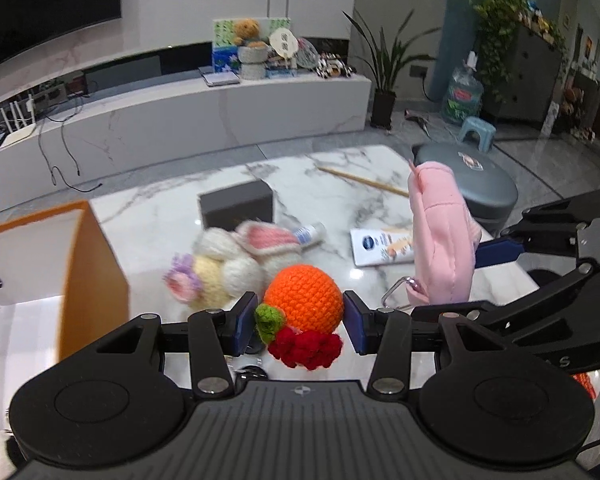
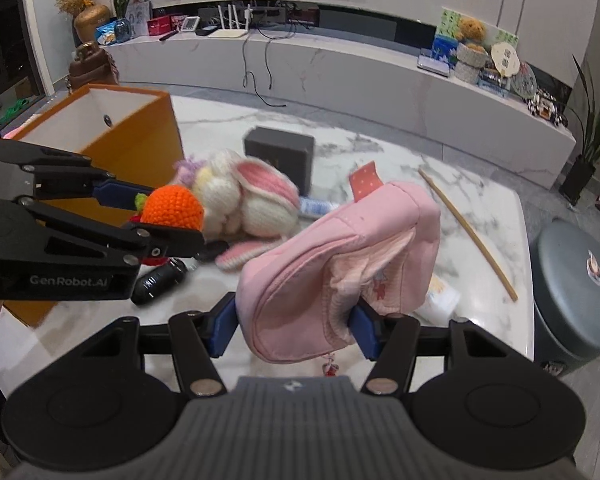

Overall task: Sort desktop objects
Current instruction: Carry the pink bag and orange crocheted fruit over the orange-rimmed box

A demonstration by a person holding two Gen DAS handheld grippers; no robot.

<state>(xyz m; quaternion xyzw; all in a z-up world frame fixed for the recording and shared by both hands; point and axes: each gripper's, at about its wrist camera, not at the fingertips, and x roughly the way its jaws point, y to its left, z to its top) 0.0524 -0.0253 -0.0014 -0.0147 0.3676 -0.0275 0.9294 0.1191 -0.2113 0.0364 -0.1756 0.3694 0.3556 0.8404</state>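
Observation:
My left gripper (image 1: 300,320) is shut on an orange crocheted ball (image 1: 306,296) with a green leaf and red knit bits; it also shows in the right wrist view (image 2: 176,208). My right gripper (image 2: 294,328) is shut on a pink fabric pouch (image 2: 340,268) and holds it above the marble table (image 2: 400,152); the pouch also shows in the left wrist view (image 1: 440,236). A white crocheted bunny (image 1: 236,260) with pink ears lies on the table just beyond the ball. An open orange box (image 2: 112,128) with a white inside stands to the left.
A dark grey box (image 1: 236,204) stands mid-table. A white lotion tube (image 1: 380,248), a small tube (image 1: 310,234) and a wooden stick (image 1: 364,180) lie on the right. A black cylinder (image 2: 160,280) lies near the left gripper. A grey round stool (image 2: 572,292) stands off the table's right edge.

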